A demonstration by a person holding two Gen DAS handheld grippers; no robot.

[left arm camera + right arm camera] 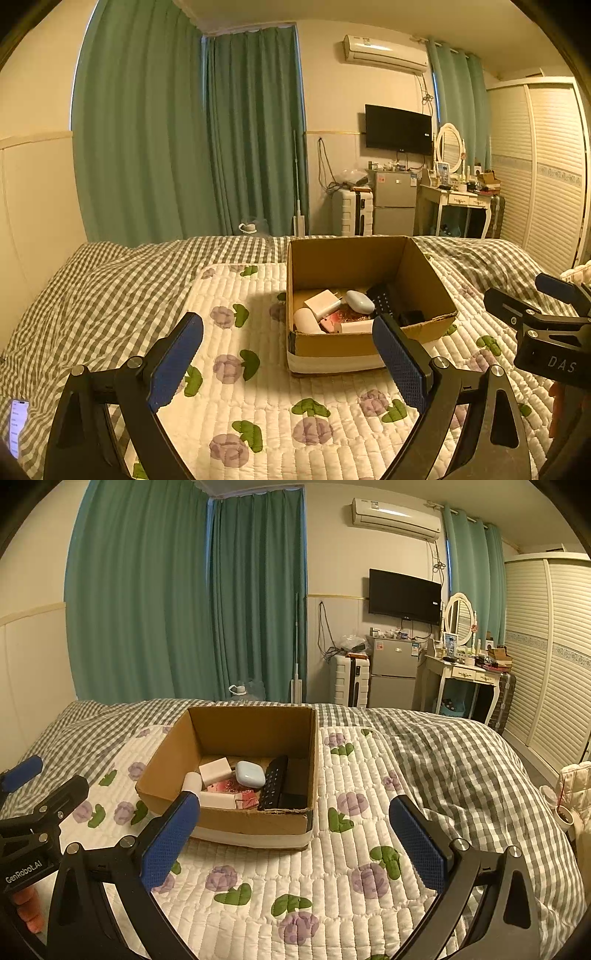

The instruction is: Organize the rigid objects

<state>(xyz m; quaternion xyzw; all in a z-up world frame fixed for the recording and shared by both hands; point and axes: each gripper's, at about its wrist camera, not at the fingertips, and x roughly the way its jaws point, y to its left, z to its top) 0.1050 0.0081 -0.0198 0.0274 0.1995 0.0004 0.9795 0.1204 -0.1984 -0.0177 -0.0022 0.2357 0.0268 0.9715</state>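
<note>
An open cardboard box stands on the flowered quilt. In it lie a white charger, a pale blue earbud case, a black remote, a pink packet, a white block and a white rounded item. My left gripper is open and empty, in front of the box. My right gripper is open and empty, in front of the box's right corner. Each gripper shows at the edge of the other's view.
The flowered quilt lies over a checked bedspread. A lit phone lies at the bed's left edge. Curtains, a fridge, a suitcase and a dressing table stand beyond the bed.
</note>
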